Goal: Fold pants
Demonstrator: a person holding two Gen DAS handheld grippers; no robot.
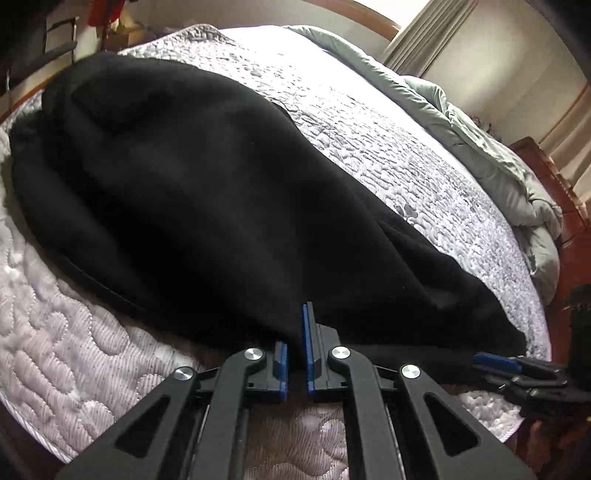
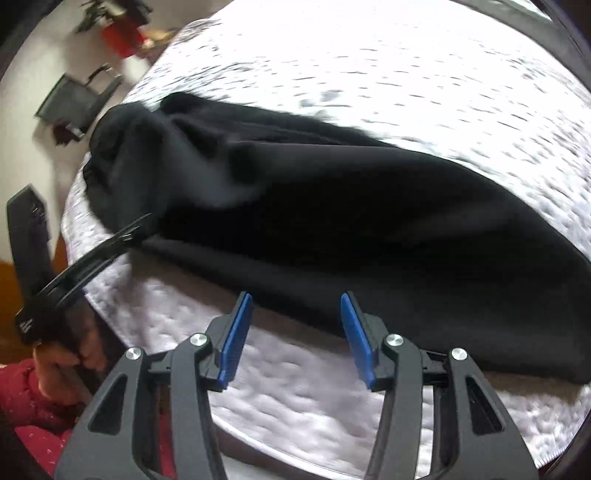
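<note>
Black pants [image 1: 203, 184] lie stretched across the white quilted bed [image 1: 74, 332]. My left gripper [image 1: 295, 332] is shut on their near edge, and the cloth drapes over its left finger. In the right wrist view the same pants [image 2: 332, 221] run from upper left to lower right. My right gripper [image 2: 296, 297] stands open at their near hem, its blue pads [image 2: 236, 332] apart and pressing on nothing. The left gripper [image 2: 138, 229] shows blurred at the left, pinching the pants' edge. The right gripper [image 1: 482, 368] appears low at the right, by the pants' corner.
A grey-green duvet [image 1: 480, 140] is bunched along the bed's far right side, beside the wooden frame [image 1: 546, 173]. A hand [image 2: 66, 354] with a red sleeve holds the left gripper. Beyond the bed stand a dark chair [image 2: 77, 99] and a red plant pot [image 2: 122, 33].
</note>
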